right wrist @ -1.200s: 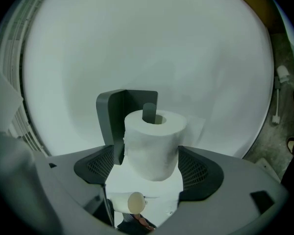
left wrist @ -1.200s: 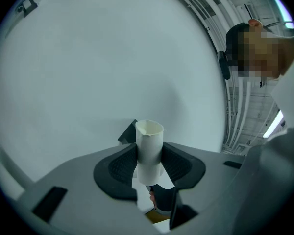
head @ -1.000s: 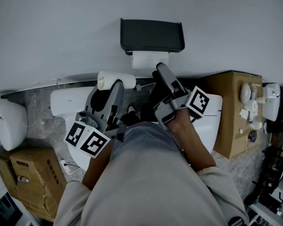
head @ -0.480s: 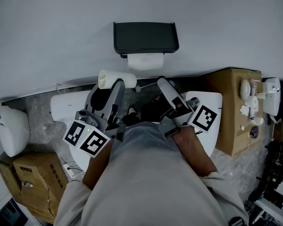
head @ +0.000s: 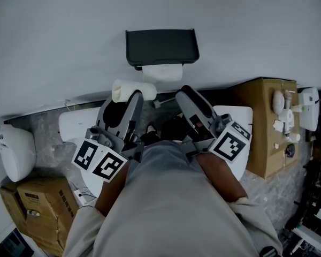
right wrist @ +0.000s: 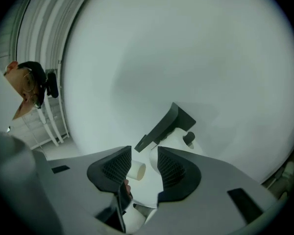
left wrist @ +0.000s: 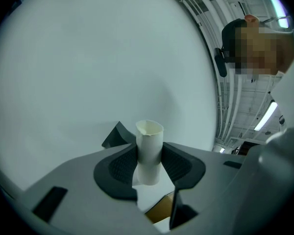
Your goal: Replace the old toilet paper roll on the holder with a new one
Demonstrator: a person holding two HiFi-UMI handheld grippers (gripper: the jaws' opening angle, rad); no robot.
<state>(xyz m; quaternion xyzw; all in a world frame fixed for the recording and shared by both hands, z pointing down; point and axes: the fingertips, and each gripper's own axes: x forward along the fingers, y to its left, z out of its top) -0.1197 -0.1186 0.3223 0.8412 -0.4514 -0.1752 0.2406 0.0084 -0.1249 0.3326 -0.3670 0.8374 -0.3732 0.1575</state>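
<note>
The left gripper (left wrist: 149, 156) is clamped on a thin roll (left wrist: 149, 136) that crosses its fingers, with both ends poking past the pads. The right gripper (right wrist: 144, 166) has just been closing. Its fingers stand apart with nothing between the pads, and the thin roll's end shows beyond the gap. Just past the right fingertips hangs the holder (head: 161, 46), with a white roll (head: 162, 73) under it. Bare wall lies ahead of the left fingers. A box (head: 265, 127) stands off to the right.

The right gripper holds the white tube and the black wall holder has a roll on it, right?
No, the left gripper holds the white tube, as the left gripper view shows. The black wall holder does have a roll on it.
</note>
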